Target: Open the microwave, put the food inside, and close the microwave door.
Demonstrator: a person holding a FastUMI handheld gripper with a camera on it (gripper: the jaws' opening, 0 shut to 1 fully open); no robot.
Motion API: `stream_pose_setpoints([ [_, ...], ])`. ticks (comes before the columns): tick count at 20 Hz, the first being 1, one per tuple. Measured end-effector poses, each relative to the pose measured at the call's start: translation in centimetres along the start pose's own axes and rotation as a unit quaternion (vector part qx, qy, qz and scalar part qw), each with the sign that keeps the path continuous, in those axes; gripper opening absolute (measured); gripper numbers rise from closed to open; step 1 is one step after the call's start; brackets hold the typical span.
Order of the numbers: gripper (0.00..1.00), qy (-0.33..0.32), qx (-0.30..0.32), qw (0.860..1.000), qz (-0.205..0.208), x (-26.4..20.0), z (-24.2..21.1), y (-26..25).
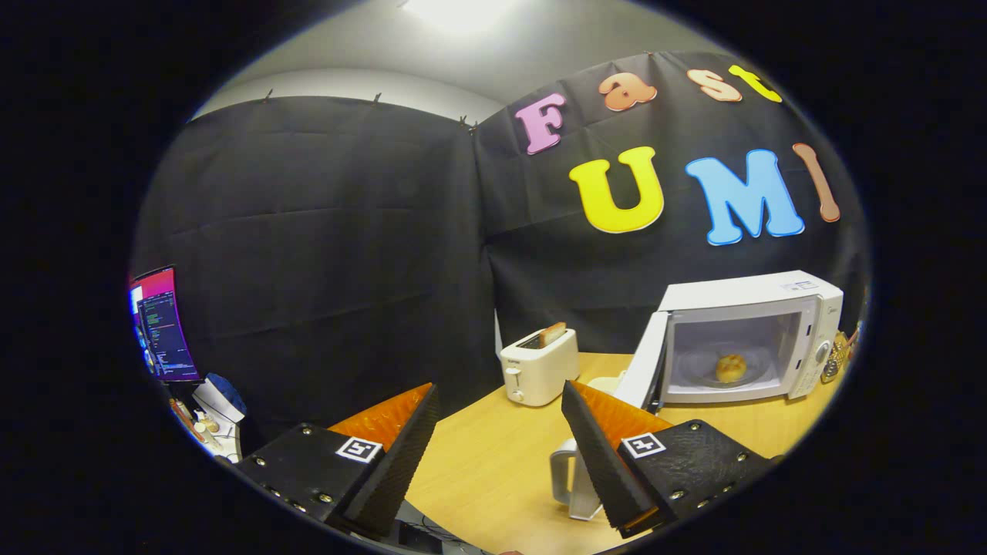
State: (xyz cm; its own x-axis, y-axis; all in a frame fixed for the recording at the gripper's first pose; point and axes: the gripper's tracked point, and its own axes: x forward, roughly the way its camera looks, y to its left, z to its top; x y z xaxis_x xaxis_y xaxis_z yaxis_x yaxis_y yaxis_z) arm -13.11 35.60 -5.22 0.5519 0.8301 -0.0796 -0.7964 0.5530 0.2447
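A white microwave point(752, 297) stands on the wooden table point(493, 455), beyond my right finger and to its right. Its door point(641, 362) is swung open toward the left. Inside, a small golden bun point(731, 367) rests on the glass turntable point(698, 366). My gripper point(500, 399) is well back from the microwave, open, with nothing between its two black fingers point(401, 455).
A white toaster point(538, 366) with a slice of toast in its slot stands just ahead of the fingers, left of the microwave door. A white mug point(567, 478) sits partly behind my right finger. A lit monitor point(162, 327) and small clutter lie off the table's left side.
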Motion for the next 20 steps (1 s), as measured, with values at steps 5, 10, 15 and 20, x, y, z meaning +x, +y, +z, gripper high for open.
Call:
stream_pose_setpoints([
  [5,0.97,0.054,0.004,0.998,0.036,2.3,-4.0,2.1],
  [10,0.92,0.116,0.001,0.993,0.028,2.9,-8.0,0.4],
  [15,0.54,0.12,0.0,0.993,-0.014,2.7,-8.3,-3.3],
  [20,0.01,0.116,-0.005,0.992,-0.043,1.4,-7.7,-5.7],
])
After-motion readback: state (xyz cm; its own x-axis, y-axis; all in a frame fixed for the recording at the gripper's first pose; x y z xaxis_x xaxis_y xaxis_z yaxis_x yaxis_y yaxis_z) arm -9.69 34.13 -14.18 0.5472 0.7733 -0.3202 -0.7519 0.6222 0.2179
